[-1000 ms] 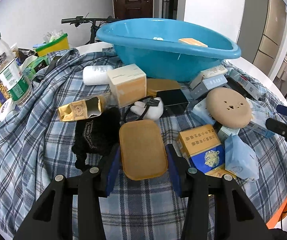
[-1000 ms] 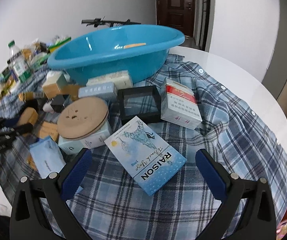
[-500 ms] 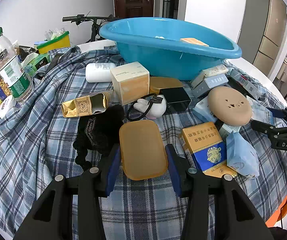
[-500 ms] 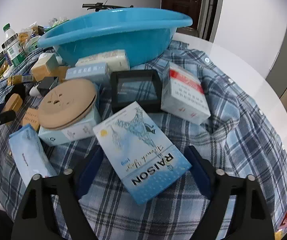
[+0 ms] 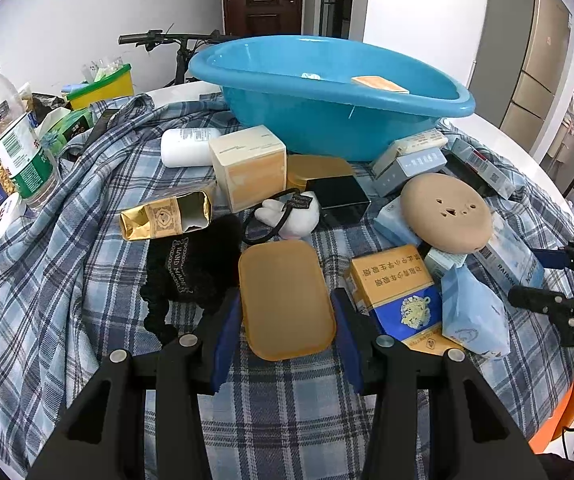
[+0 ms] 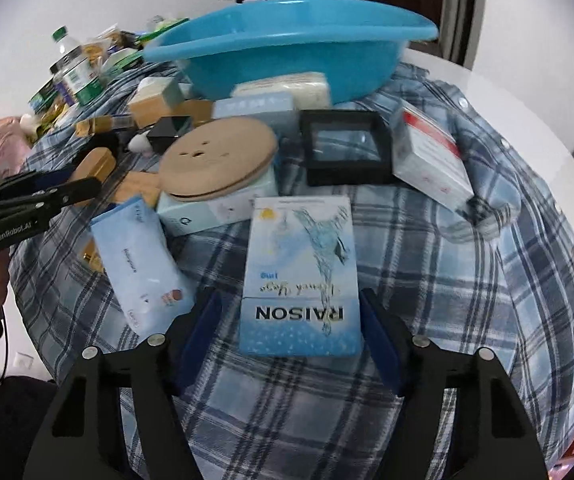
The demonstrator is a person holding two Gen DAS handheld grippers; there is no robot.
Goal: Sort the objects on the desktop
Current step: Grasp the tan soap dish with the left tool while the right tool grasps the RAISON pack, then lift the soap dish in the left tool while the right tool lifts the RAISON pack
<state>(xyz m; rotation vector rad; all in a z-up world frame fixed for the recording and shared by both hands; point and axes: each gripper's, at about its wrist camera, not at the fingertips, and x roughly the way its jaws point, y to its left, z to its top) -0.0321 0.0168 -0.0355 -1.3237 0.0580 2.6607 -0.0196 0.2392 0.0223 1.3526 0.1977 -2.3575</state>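
A plaid cloth covers the white bench, with a blue basin at twelve o'clock. The left claw straddles a tan lid, jaws narrowly apart beside it. The right claw brackets the RAISON box, jaws wider.

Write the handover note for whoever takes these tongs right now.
Left tongs: open, straddling the flat tan lid on the plaid cloth; not gripped yet.
Right tongs: open, either side of the near end of the RAISON box; not gripped yet.
Done: the blue basin holds an orange card and a small pale item.
Left: close on both, drop them into the basin, then clear the other boxes, the round wooden disc and the black pouch.
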